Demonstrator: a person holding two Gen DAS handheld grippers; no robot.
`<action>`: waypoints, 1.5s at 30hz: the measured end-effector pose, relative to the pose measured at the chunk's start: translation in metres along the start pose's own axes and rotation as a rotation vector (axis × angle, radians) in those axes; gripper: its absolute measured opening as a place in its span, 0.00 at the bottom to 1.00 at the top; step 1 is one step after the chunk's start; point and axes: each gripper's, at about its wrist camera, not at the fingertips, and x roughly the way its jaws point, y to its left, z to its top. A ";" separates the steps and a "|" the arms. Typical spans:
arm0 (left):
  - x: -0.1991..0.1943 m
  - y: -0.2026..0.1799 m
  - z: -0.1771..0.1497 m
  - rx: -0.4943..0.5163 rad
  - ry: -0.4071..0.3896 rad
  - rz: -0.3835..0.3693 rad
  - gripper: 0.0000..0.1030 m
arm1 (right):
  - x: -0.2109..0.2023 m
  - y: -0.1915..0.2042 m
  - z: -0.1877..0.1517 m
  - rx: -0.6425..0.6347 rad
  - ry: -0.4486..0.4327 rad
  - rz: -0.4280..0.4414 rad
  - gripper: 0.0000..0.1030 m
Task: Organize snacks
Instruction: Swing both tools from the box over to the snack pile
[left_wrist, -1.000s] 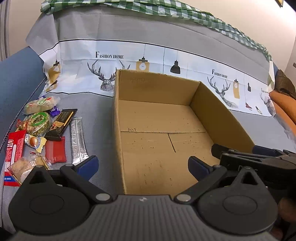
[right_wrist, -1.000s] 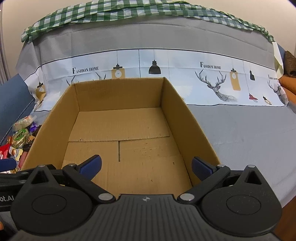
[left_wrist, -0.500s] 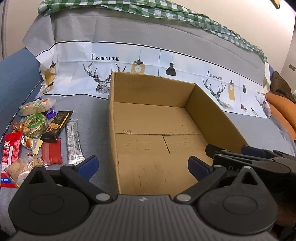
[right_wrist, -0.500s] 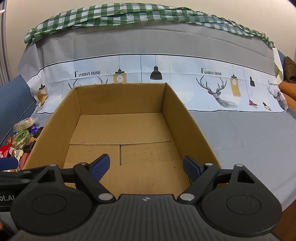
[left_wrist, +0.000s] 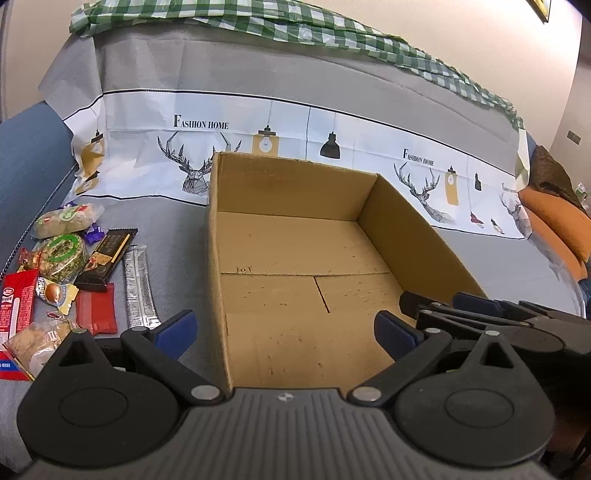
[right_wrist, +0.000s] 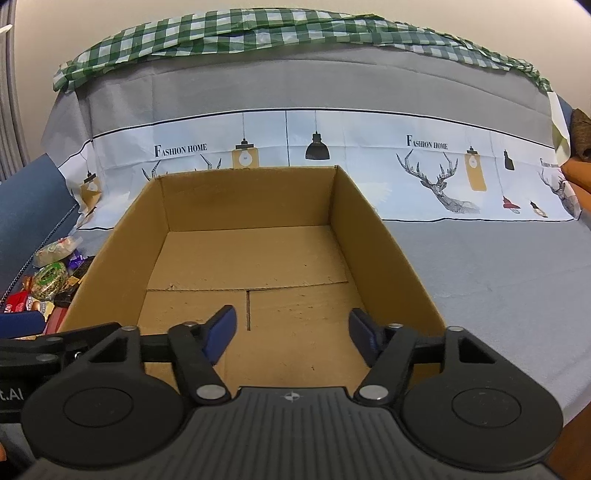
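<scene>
Right gripper (right_wrist: 291, 334) poised over the near end of an open cardboard box (right_wrist: 384, 236), blue-padded fingers (right_wrist: 221, 330) partway apart with nothing between them, jaws just now closing inward. Beneath the gap, only the bare brown floor of the box and its centre seam. Left gripper (left_wrist: 284, 332) held beside it, fingers (left_wrist: 175, 328) spread wide and empty, the left one over grey cloth outside the box, the right one above the box floor, the near left corner of the box (left_wrist: 214, 258) rising between them. At the right edge of the left wrist view, the black linkage and blue finger of the right gripper (left_wrist: 476, 306) reaching in over the box's near right corner.

Box open-topped, nothing inside, resting on a grey sofa cover (right_wrist: 498, 280) printed with deer heads, hanging lamps and the words "Fashion Home". Snacks (left_wrist: 62, 273) clustered on the cover to the left of the box, well clear of both grippers: a silver stick pack (left_wrist: 138, 291) lying nearest the box wall, a dark chocolate bar (left_wrist: 109, 253) and a small red packet (left_wrist: 96, 312) just beside it, a round green-labelled pack (left_wrist: 61, 253), a clear-wrapped roll (left_wrist: 64, 219) farther back, a red-and-white bar (left_wrist: 16, 306) at the far left. Green checked cloth (right_wrist: 295, 26) draped along the top of the sofa back. Orange cushion (left_wrist: 554, 221) at the right end.
</scene>
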 end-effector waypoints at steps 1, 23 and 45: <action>0.000 0.000 0.000 0.002 -0.002 -0.001 0.96 | 0.000 0.000 0.000 0.002 0.001 0.007 0.58; -0.070 0.107 0.001 0.216 -0.125 -0.084 0.15 | -0.034 0.092 0.018 0.032 -0.141 0.361 0.31; -0.063 0.238 0.001 -0.329 -0.185 0.146 0.26 | 0.069 0.239 -0.032 0.173 0.338 0.549 0.76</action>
